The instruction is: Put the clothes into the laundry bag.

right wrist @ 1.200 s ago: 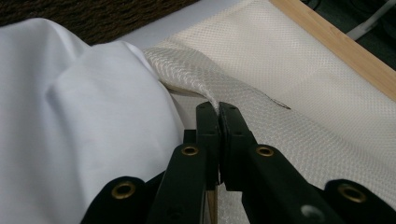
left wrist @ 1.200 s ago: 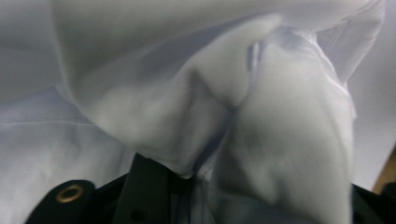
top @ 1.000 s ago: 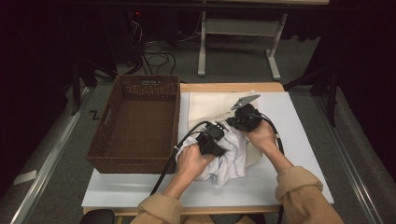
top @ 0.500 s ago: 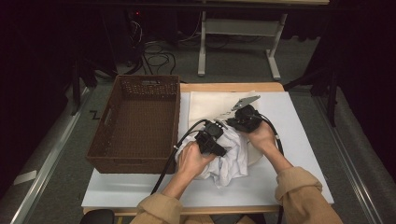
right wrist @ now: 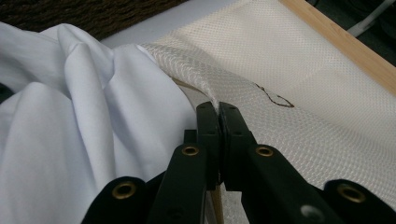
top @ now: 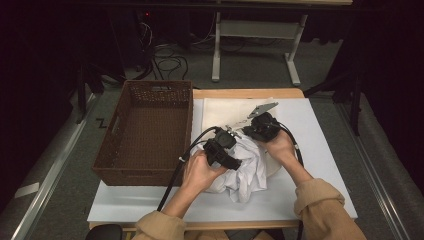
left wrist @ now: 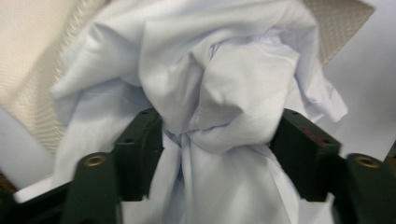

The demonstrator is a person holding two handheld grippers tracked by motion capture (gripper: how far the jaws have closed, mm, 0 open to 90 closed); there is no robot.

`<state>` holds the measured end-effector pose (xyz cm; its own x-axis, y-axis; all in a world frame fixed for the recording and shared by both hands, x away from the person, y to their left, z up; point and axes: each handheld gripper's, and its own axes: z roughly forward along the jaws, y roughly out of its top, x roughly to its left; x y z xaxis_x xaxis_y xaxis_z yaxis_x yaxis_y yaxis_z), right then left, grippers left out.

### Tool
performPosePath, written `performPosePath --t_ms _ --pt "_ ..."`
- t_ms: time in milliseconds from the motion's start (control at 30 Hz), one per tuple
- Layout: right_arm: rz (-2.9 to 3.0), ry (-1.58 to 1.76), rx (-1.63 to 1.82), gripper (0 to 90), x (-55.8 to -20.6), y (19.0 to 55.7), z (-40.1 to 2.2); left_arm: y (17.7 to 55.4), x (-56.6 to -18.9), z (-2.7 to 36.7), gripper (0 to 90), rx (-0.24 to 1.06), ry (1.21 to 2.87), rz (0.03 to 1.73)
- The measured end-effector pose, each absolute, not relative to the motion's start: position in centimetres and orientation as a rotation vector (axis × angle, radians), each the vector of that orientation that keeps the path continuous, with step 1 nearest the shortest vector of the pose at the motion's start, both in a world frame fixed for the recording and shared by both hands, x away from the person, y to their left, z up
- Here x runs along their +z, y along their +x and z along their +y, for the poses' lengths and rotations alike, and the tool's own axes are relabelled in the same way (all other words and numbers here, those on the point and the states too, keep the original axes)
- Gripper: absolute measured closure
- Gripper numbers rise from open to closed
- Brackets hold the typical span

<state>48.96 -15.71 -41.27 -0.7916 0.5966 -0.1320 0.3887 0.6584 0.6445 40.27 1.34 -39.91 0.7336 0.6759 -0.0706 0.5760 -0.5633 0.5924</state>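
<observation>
Left gripper (left wrist: 219,140) jaws just opening, white garment (left wrist: 210,84) loose between; right gripper (right wrist: 218,116) pinches mesh cloth (right wrist: 289,93); we keep pinch firm near bench middle.

High view: overhead, facing forward-down, far. Gripper views: close along jaws, sharing the white shirt (left wrist: 205,93), possibly.

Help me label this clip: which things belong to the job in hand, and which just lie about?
In the job:
- white cloth
- cream mesh cloth
- left gripper
- right gripper

Lying about:
- basket
- white sheet
</observation>
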Motion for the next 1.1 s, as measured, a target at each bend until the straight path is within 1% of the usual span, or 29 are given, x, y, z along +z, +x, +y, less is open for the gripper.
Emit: performPosePath --t_ms 133,200,233,267,333,467,533,700,833,900,1033,1100 --pt "2.553 0.779 0.863 88.8 -41.2 48.9 -15.6 40.6 -40.5 0.9 51.1 0.233 2.329 0.927" --pt "2.547 0.769 0.875 88.8 -41.1 48.9 -15.6 41.1 -40.9 0.6 59.7 0.218 2.319 0.936" --pt "2.549 0.764 0.87 88.8 -41.1 48.9 -15.6 41.4 -41.2 0.5 66.2 0.212 2.312 0.94" --pt "2.551 0.765 0.868 88.8 -41.1 48.9 -15.7 41.6 -41.5 0.3 70.7 0.208 2.311 0.946" --pt "2.553 0.776 0.866 88.8 -41.1 48.9 -15.7 42.2 -42.0 -0.1 77.6 0.193 2.321 0.96" --pt "2.561 0.764 0.885 88.8 -41.0 48.7 -15.8 43.3 -43.0 -0.6 83.4 0.177 2.358 1.002" --pt "2.561 0.759 0.889 88.8 -40.9 48.6 -15.8 44.0 -43.3 -0.5 84.4 0.182 2.335 1.055" --pt "2.568 0.746 0.911 88.9 -40.9 48.3 -15.7 45.4 -43.8 -0.5 85.4 0.258 2.319 1.163" --pt "2.576 0.733 0.902 88.8 -41.0 48.2 -15.5 46.1 -44.2 -0.5 83.6 0.256 2.316 1.199" --pt "2.573 0.747 0.907 88.8 -41.0 48.2 -15.6 45.8 -43.9 -0.3 77.7 0.258 2.321 1.166" --pt "2.567 0.752 0.913 88.8 -41.0 48.3 -15.8 44.7 -43.0 0.5 58.7 0.223 2.316 1.108" --pt "2.561 0.758 0.918 88.8 -41.0 48.3 -15.8 44.0 -42.4 0.7 52.5 0.225 2.311 1.08"
